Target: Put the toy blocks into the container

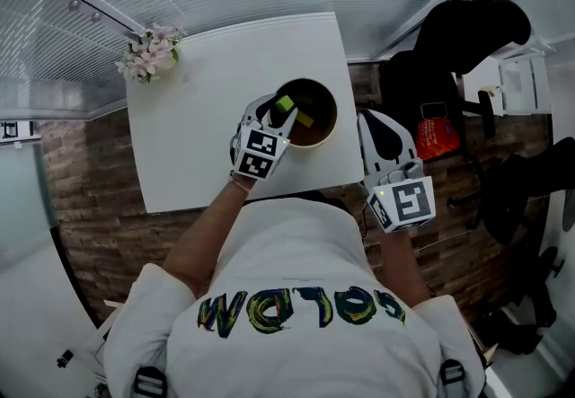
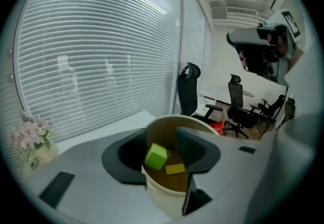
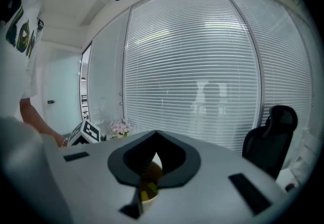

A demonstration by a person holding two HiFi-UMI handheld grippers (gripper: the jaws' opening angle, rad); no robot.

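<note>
A round tan container (image 1: pixel 330 92) stands near the right edge of the white table (image 1: pixel 198 145). My left gripper (image 1: pixel 280 115) hangs over its rim with the jaws open. In the left gripper view a green block (image 2: pixel 156 156) sits tilted between the jaws, clear of the right one, above the container (image 2: pixel 162 195). A yellow block (image 2: pixel 175 169) lies on the container's floor. The green block (image 1: pixel 285 104) and yellow block (image 1: pixel 305 119) also show in the head view. My right gripper (image 1: pixel 375 122) stays off the table's right edge, shut and empty, and points toward the container (image 3: pixel 147 195).
A vase of pink flowers (image 1: pixel 151 53) stands at the table's far left corner. Black office chairs (image 1: pixel 476 28) and a red item (image 1: pixel 437 137) stand on the floor to the right. Window blinds run along the far side.
</note>
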